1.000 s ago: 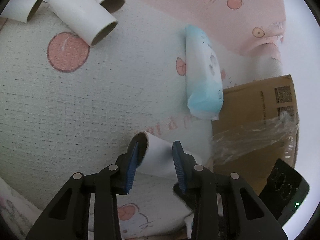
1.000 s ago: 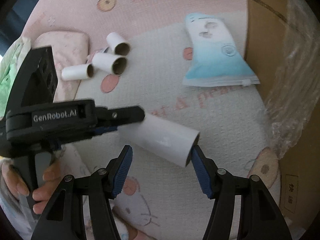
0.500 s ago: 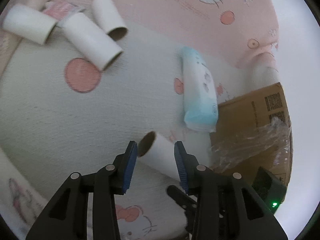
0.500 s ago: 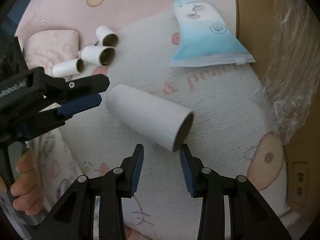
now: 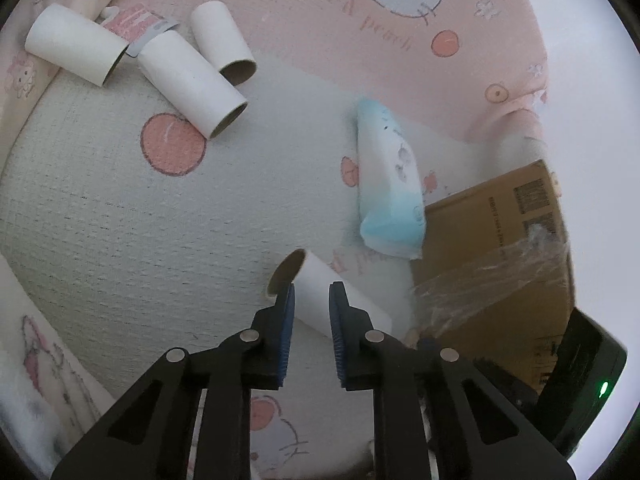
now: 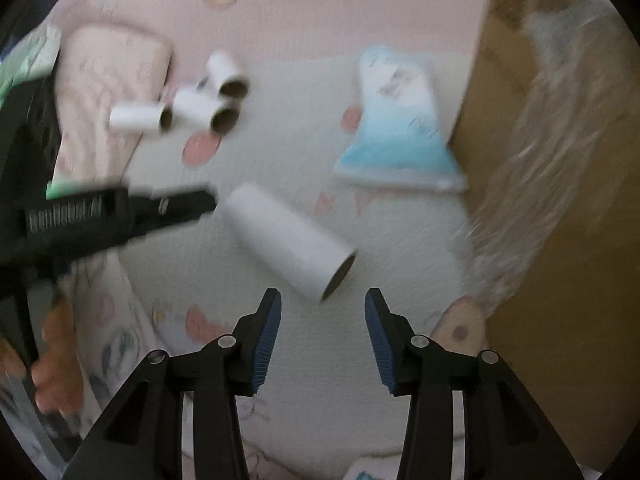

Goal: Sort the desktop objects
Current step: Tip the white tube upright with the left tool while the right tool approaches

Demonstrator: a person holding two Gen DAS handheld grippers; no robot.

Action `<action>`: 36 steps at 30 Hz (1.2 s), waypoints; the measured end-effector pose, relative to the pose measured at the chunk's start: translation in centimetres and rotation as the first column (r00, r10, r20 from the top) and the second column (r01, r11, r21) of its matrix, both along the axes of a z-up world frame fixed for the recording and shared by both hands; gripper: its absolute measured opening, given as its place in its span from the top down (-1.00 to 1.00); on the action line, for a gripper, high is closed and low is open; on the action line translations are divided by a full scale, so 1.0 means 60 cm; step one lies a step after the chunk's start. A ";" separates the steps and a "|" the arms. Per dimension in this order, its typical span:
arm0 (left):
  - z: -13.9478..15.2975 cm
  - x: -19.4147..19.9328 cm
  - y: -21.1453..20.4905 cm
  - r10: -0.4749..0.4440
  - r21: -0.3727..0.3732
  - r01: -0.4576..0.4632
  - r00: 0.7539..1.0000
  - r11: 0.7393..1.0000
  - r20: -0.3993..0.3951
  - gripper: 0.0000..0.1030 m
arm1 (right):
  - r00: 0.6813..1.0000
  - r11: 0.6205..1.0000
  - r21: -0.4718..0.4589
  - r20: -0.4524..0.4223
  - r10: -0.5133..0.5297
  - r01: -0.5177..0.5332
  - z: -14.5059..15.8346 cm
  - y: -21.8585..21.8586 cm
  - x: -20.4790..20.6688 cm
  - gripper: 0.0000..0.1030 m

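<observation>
A white cardboard tube lies on the patterned blanket just beyond my left gripper. The left jaws stand narrowly apart, empty, and the tube is below and past them. In the right wrist view the same tube lies ahead of my right gripper, which is open and empty. The left gripper's body shows there at the tube's left end, blurred. Three more tubes lie in a cluster at the far left. A blue and white tissue pack lies beside the box.
A cardboard box with loose clear plastic film stands at the right. A rolled pink blanket edge runs along the back. A pink pillow lies at the far left of the right wrist view.
The left gripper has let go of the tube and pulled back; the tube now lies on the blanket. The right gripper narrowed, then opened wider and drew back.
</observation>
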State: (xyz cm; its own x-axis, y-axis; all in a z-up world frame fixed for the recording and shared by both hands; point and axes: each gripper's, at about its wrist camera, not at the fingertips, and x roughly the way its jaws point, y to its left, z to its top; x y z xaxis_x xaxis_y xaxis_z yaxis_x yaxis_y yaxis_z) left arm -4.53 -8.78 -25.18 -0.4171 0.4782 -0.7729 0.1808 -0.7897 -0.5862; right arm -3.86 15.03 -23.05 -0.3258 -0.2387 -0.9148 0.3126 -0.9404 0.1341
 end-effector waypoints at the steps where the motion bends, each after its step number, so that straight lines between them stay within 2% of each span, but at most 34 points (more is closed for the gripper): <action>1: -0.001 0.001 -0.001 0.000 0.012 0.000 1.000 1.000 0.002 0.62 | 1.000 1.000 -0.024 -0.014 -0.014 0.014 0.006 0.005 -0.007 0.23; 3: -0.007 0.000 -0.001 -0.004 0.029 0.003 1.000 1.000 0.022 0.62 | 0.999 0.999 -0.032 -0.031 -0.011 0.010 0.015 0.009 -0.018 0.57; 4: -0.012 -0.003 0.000 -0.010 0.032 0.009 0.999 0.999 0.040 0.62 | 1.000 1.000 0.009 -0.026 -0.005 0.006 0.011 0.001 -0.025 0.73; 6: -0.022 -0.006 0.004 -0.018 0.024 0.016 0.998 1.000 0.068 0.62 | 0.999 0.993 0.113 -0.022 -0.033 0.035 0.002 -0.004 -0.040 0.73; 10: -0.038 -0.013 0.009 -0.036 0.049 0.031 0.994 0.998 0.105 0.62 | 0.998 0.997 0.074 0.054 -0.035 0.031 -0.019 0.000 -0.064 0.73; 13: -0.054 -0.018 0.010 -0.037 0.087 0.025 0.990 0.996 0.135 0.62 | 0.997 0.991 0.137 0.073 -0.016 0.006 -0.034 -0.007 -0.076 0.73; 16: -0.071 -0.027 0.006 -0.021 0.175 -0.007 0.987 0.985 0.161 0.53 | 0.997 0.986 0.163 0.077 0.009 -0.021 -0.042 -0.013 -0.082 0.73; 18: -0.081 -0.032 0.003 -0.008 0.224 -0.032 0.985 0.974 0.174 0.42 | 0.995 0.989 0.138 0.094 0.033 -0.046 -0.044 -0.016 -0.082 0.73; 21: -0.089 -0.038 0.003 0.004 0.253 -0.051 0.983 0.966 0.182 0.38 | 0.990 0.998 0.040 0.134 0.047 -0.053 -0.047 -0.016 -0.078 0.72; 27: -0.082 -0.040 0.011 -0.010 0.225 -0.028 0.986 0.974 0.166 0.38 | 0.990 0.998 0.029 0.128 0.059 -0.063 -0.051 -0.018 -0.070 0.72; 30: -0.079 -0.041 0.009 -0.006 0.222 -0.031 0.986 0.974 0.164 0.38 | 0.990 0.998 -0.009 0.132 0.057 -0.056 -0.044 -0.017 -0.072 0.72; 31: -0.077 -0.042 0.008 -0.003 0.222 -0.033 0.988 0.974 0.157 0.36 | 0.989 0.998 -0.033 0.134 0.059 -0.055 -0.040 -0.015 -0.071 0.70; 33: -0.071 -0.043 0.005 0.008 0.221 -0.039 0.990 0.974 0.141 0.16 | 0.988 0.996 -0.066 0.142 0.066 -0.057 -0.034 -0.014 -0.070 0.56; 34: -0.069 -0.043 0.004 0.012 0.223 -0.042 0.991 0.974 0.135 0.12 | 0.986 0.995 -0.078 0.146 0.075 -0.064 -0.029 -0.014 -0.067 0.37; 35: -0.068 -0.044 0.002 0.016 0.226 -0.046 0.991 0.973 0.131 0.08 | 0.986 0.994 -0.084 0.145 0.084 -0.072 -0.024 -0.012 -0.062 0.09; 36: -0.068 -0.044 0.000 0.020 0.232 -0.049 0.991 0.971 0.129 0.07 | 0.986 0.993 -0.083 0.138 0.094 -0.083 -0.020 -0.014 -0.058 -0.04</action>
